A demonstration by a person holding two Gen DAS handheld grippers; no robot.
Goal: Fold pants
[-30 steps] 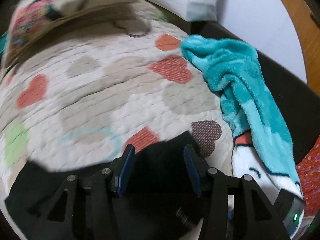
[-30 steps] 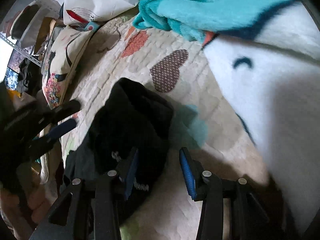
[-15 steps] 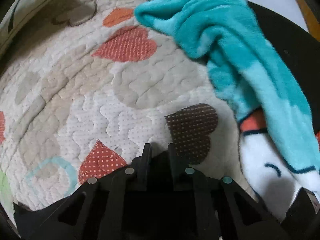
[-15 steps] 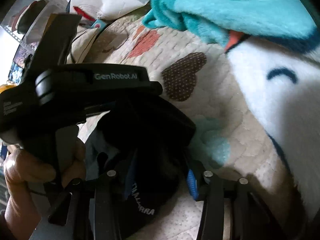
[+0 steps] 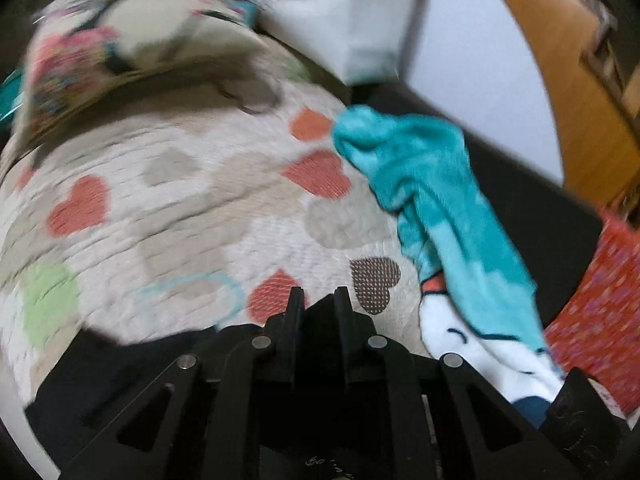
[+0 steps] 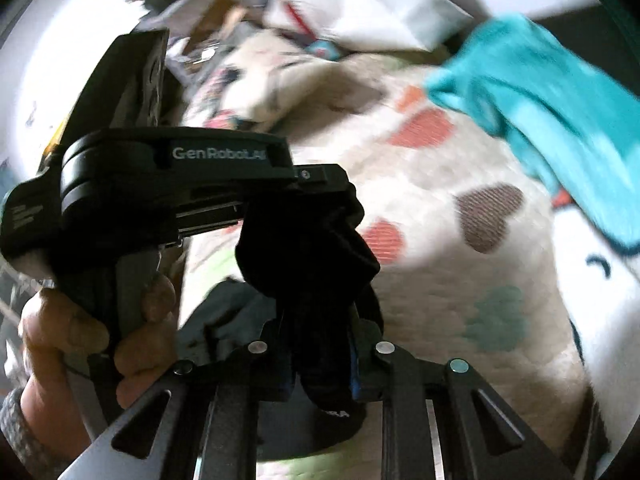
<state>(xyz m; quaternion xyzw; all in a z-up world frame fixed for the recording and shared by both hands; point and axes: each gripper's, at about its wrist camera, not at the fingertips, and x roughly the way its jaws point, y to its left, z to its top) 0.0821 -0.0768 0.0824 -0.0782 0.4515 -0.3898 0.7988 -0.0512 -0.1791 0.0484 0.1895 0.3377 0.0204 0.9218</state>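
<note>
The black pants [image 5: 120,364] lie bunched at the near edge of a heart-patterned quilt [image 5: 200,208]. My left gripper [image 5: 318,300] is shut on a peak of their black cloth, its fingers almost together. In the right wrist view the pants [image 6: 304,240] hang as a dark bundle between both tools. The jaws of my right gripper [image 6: 320,344] are closing, with the cloth pressed between the blue pads [image 6: 354,364]. Just above it is the left gripper [image 6: 320,178], held by a hand [image 6: 92,328], its tips buried in the fabric.
A teal and white fleece blanket [image 5: 440,184] drapes down the right side of the quilt. A patterned pillow [image 5: 120,40] and a white bag [image 5: 352,12] sit at the far end. Red patterned cloth [image 5: 592,300] shows at the right edge.
Both grippers went from open to closed on the black pants. The bundle has risen off the quilt, and the left gripper has come in close above the right one.
</note>
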